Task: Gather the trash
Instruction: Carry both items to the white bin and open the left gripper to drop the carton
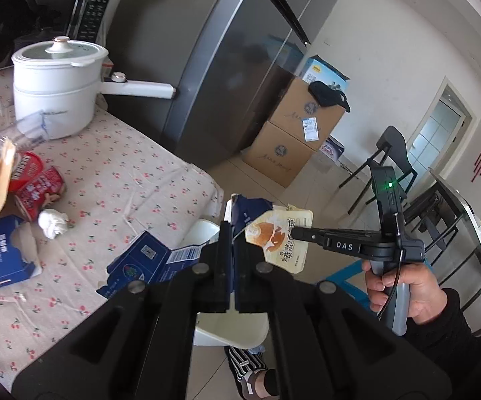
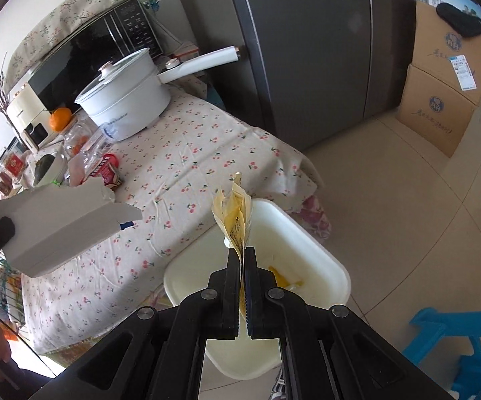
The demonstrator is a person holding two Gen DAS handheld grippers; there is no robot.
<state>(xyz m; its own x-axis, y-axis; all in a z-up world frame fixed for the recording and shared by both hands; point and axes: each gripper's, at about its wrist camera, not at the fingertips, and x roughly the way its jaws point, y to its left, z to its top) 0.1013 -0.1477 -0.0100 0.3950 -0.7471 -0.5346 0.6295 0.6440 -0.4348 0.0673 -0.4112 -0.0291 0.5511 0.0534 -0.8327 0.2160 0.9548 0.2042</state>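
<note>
The right tongs (image 2: 244, 253) are clenching a yellow snack wrapper (image 2: 235, 220), which is sticking up at 12 o'clock from the tips, hanging over the white bin (image 2: 307, 233) beside the worktop (image 2: 190, 166). The left tongs (image 1: 233, 230) are gripping a torn blue carton (image 1: 147, 260), which is extending toward 9 o'clock over the cherry-print cloth, near a crumpled tissue (image 1: 52, 223) and red cups (image 1: 38, 193).

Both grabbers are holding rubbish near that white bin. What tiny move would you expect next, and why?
Probably the right gripper opens its jaws. They are shut on the yellow snack wrapper, which hangs above the open white plastic bin, so it should fall in. The left gripper holds a torn blue carton beside it.
</note>
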